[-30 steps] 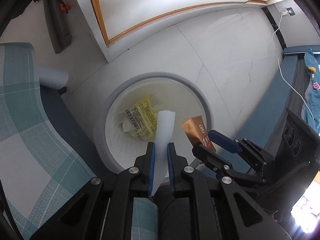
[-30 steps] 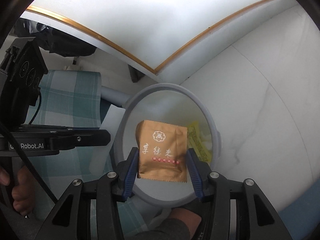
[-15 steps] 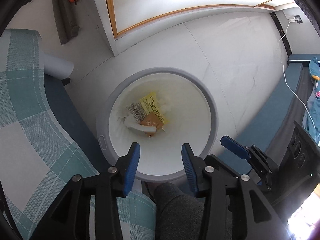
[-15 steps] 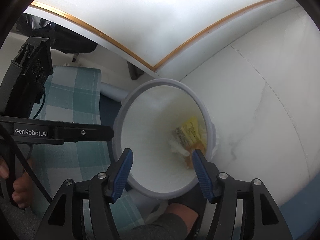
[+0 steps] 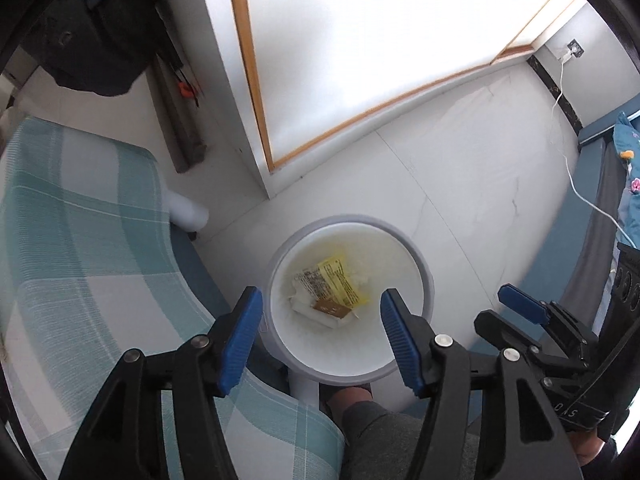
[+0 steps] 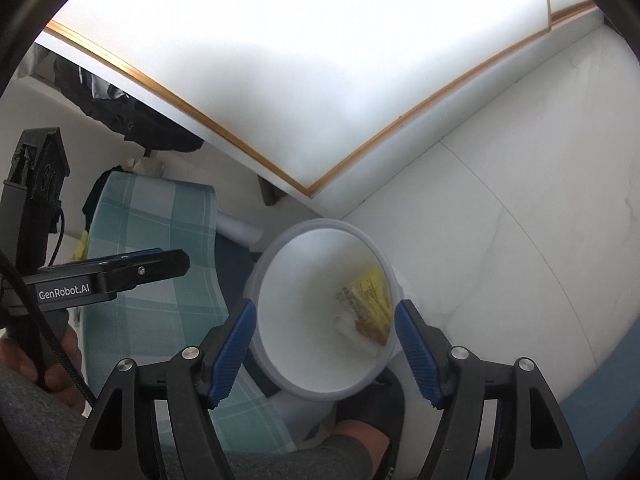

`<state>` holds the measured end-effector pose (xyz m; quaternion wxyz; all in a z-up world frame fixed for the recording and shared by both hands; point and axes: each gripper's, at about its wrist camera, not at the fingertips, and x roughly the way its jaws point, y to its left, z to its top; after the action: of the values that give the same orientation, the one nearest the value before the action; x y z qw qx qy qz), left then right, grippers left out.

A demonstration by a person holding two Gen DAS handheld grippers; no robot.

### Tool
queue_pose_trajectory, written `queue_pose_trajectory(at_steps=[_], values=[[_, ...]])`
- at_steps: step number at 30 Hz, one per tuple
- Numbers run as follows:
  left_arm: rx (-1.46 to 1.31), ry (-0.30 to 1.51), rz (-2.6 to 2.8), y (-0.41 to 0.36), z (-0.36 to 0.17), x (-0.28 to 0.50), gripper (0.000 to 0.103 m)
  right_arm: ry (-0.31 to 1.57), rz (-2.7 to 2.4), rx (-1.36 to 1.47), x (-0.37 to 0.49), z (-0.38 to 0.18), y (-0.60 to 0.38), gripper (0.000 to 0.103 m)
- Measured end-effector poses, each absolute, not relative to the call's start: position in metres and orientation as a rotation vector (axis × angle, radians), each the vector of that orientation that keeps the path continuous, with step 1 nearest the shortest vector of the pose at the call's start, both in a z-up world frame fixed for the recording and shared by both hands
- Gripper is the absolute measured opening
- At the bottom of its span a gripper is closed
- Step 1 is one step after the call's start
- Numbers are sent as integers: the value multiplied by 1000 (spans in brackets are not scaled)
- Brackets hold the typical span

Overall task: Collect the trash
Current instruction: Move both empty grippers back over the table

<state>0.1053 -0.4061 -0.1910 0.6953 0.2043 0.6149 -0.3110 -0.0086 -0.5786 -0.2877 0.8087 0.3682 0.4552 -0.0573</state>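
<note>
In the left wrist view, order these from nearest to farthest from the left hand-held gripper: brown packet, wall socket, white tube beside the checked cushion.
From the left hand-held gripper:
1. Brown packet, in the bin just ahead.
2. White tube, upper left, on the floor.
3. Wall socket, far upper right.

You've got a teal plaid cushion (image 5: 80, 248) left, white cable (image 5: 576, 184) on pale floor (image 5: 460, 184), dark clothes (image 5: 92, 40) top-left.

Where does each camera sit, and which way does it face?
Left wrist: on the left gripper, looking steeply down into the white bin; a trouser leg and the right gripper show.
Right wrist: on the right gripper, facing obliquely down; a hand holds the left gripper.
Shared: bin, yellow wrapper, checked seat.
</note>
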Motion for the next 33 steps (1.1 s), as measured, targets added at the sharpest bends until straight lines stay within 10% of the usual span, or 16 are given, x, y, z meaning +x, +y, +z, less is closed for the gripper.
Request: queue_pose_trajectory(at_steps=[33], values=[[-5, 747, -387, -160, 21, 95, 92, 436, -82, 329, -21, 0, -444, 98]])
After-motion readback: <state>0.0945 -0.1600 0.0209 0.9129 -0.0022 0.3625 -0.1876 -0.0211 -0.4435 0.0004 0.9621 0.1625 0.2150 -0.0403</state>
